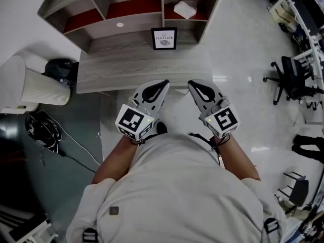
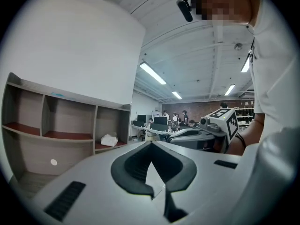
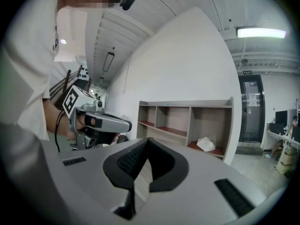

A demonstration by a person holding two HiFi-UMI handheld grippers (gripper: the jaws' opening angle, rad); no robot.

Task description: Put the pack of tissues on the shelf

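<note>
Your left gripper (image 1: 162,84) has its fingers pressed together at the tips, with nothing between them. Your right gripper (image 1: 194,84) is the same. You hold them side by side, apart, just short of the desk (image 1: 126,67). The tissues (image 1: 185,9) lie in the rightmost compartment of the shelf (image 1: 134,20), on its red board, well away from both grippers. A framed picture (image 1: 164,38) stands on the desk. Only its largest word can be read. The marker cubes hide your hands.

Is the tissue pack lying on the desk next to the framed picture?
No, the tissue pack lies in the right compartment of the shelf, not on the desk where the framed picture stands.
</note>
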